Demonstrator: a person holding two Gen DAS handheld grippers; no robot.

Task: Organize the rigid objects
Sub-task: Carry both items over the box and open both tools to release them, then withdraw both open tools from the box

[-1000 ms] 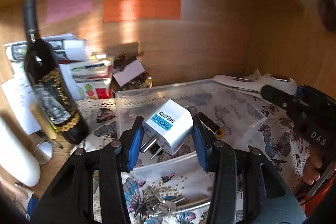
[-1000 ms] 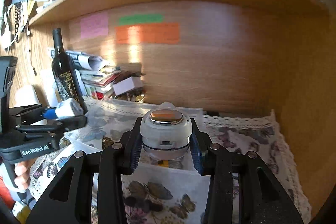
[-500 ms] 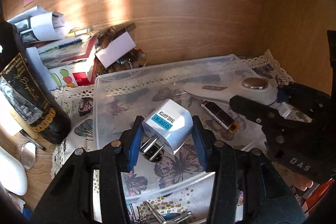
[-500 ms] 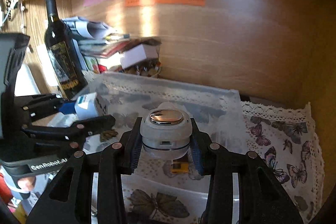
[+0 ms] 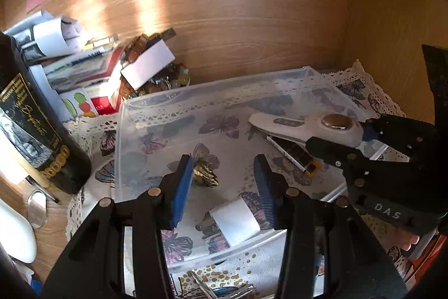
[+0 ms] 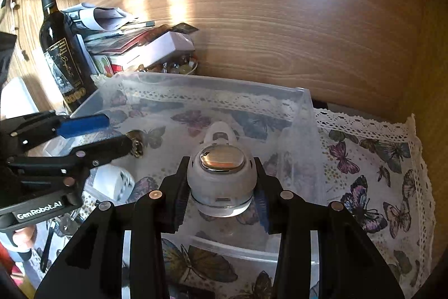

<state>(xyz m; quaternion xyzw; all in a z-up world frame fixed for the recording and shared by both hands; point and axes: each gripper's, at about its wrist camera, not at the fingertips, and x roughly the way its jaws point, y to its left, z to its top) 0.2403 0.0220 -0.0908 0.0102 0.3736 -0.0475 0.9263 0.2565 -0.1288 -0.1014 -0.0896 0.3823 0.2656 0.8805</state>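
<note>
Clear bin (image 6: 303,114) under both grippers: left gripper (image 5: 224,181) released, right gripper (image 6: 221,187) clenching white device (image 6: 221,173); could crush black stick (image 5: 292,152) below.

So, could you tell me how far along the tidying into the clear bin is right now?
Done: the white plug adapter lies in the clear bin, below the open left tongs, alongside a gold trinket and a dark stick. In hand: the right tongs grip the white thermometer over the bin. Left: releasing it, then the keys outside the front wall.
</note>
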